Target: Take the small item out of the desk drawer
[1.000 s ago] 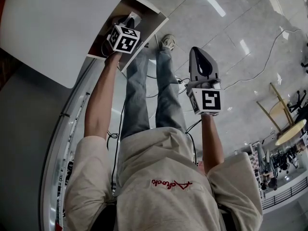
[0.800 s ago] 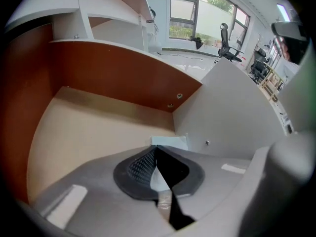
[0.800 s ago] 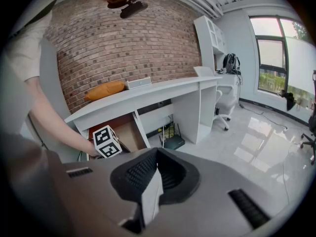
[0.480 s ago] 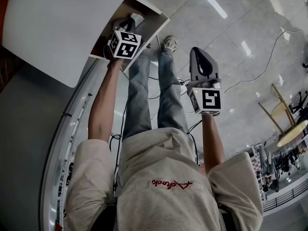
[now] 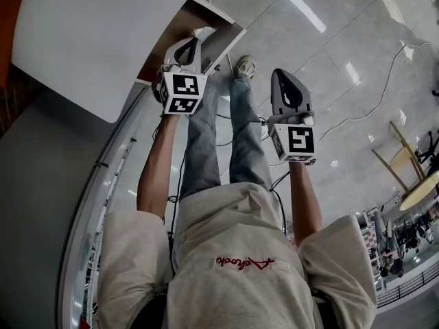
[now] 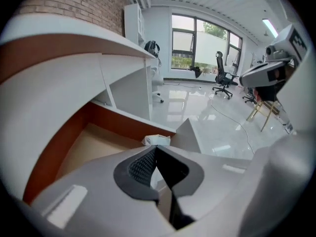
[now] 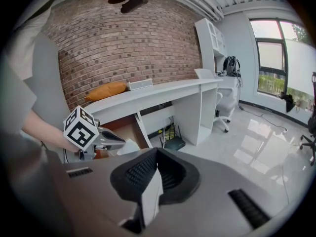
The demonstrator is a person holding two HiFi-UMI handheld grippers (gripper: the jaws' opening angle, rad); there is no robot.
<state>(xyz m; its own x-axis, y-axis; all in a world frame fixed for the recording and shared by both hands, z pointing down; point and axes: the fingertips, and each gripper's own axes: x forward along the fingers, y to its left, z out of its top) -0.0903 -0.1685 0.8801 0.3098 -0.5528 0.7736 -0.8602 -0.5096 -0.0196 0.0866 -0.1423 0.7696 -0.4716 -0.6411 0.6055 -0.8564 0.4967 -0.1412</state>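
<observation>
The desk drawer stands pulled out from under the white desk top; its brown floor looks bare. My left gripper is over the drawer's front end, shut on a small white crumpled item. In the left gripper view the item peeks out just past the closed tips of the left gripper. The right gripper view shows that item at the left gripper's nose, by the drawer. My right gripper hangs over the floor to the right, shut and holding nothing.
The person's legs and shoe stand between the grippers. Cables trail over the glossy floor. A wooden chair is far right. An orange cushion lies on the desk, a router below it, and an office chair stands by the window.
The left gripper has drawn back out of the drawer toward the person, with the white item at its tips. The right gripper has barely moved.
</observation>
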